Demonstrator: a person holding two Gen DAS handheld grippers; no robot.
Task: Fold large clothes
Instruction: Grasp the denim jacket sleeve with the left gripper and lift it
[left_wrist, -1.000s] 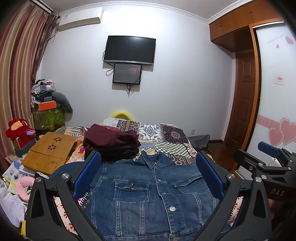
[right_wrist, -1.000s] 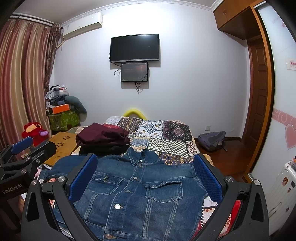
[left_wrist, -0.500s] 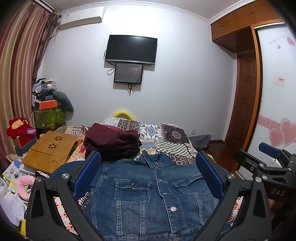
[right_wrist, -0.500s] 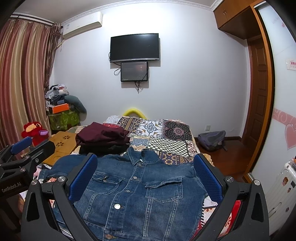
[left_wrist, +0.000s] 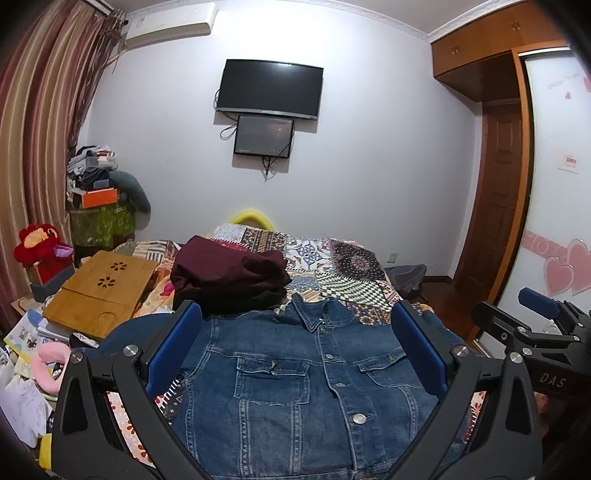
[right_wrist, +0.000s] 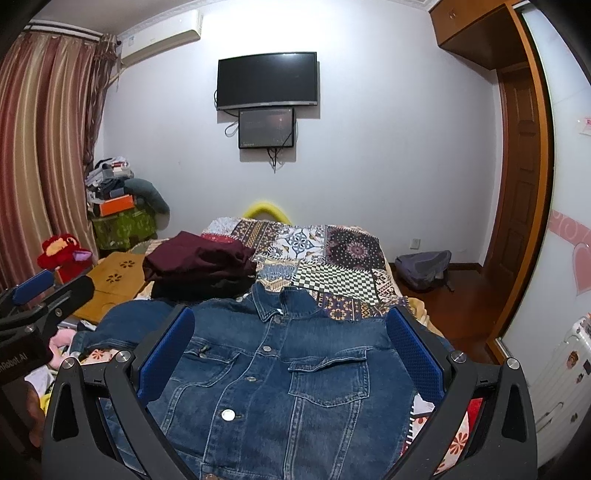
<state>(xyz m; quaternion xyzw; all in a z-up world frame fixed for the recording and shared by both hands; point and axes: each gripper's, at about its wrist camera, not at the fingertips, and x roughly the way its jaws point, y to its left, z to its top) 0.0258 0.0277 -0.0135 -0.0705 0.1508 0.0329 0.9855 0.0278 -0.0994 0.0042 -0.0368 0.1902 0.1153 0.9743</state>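
Dark blue denim jacket (left_wrist: 295, 384) spread flat, front up and buttoned, on the near end of a bed with a patchwork quilt (left_wrist: 343, 269); collar toward 12 o'clock, hem toward 6 o'clock and cut off by the lower frame edge, so long axis running along the line of sight of both cameras. Directly ahead of and below both tools, framed between each pair of blue-padded fingers. Left gripper (left_wrist: 295, 350) fully spread, nothing held, pads apart from the cloth; jacket's button placket slightly toward 3 o'clock of its midline. Right gripper (right_wrist: 291, 354) likewise wide apart and empty; placket toward 9 o'clock of its midline. Left sleeve rounded out at 9 o'clock, nearer the left tool; right shoulder edge at 3 o'clock, nearer the right tool. Neither arm judged closer overall: a symmetrical approach, each side to its own sleeve, probably called for. Folded maroon garments (left_wrist: 229, 273) stacked at 11 o'clock, just beyond the collar. Wooden lap tray (left_wrist: 103, 291) farther out at 10 o'clock.
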